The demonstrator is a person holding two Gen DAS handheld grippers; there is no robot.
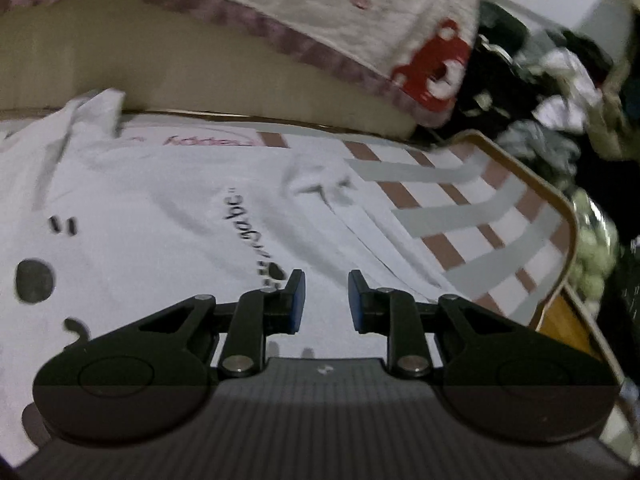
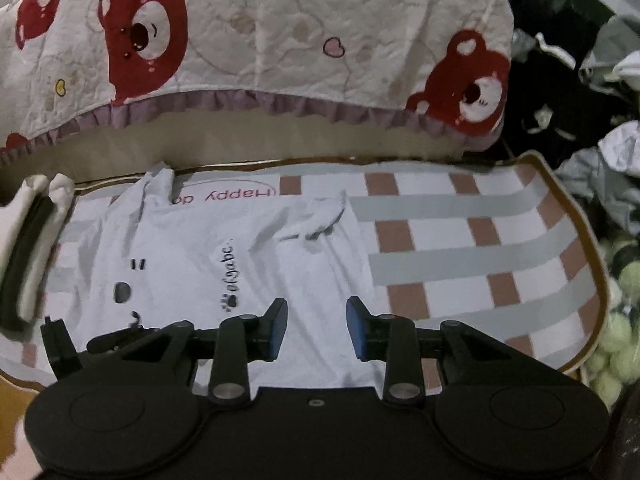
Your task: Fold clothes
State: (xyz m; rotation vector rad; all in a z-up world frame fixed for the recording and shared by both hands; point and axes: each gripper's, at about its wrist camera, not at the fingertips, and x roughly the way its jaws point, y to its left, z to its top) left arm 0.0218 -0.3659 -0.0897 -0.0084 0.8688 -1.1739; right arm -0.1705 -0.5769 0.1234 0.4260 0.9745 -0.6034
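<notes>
Bear-print quilt [image 2: 256, 40] and clothes pile [image 2: 568, 80] border white shirt [image 2: 192, 248].

The white T-shirt [image 2: 224, 264] carries small black script beside a paw-print mark; its last letters read "gabc", the first ones are unclear. On the checked mat [image 2: 460, 256] under it, pink lettering inside an oval outline reads "Happy do", upside down in the right wrist view, the rest hidden under the shirt.
</notes>
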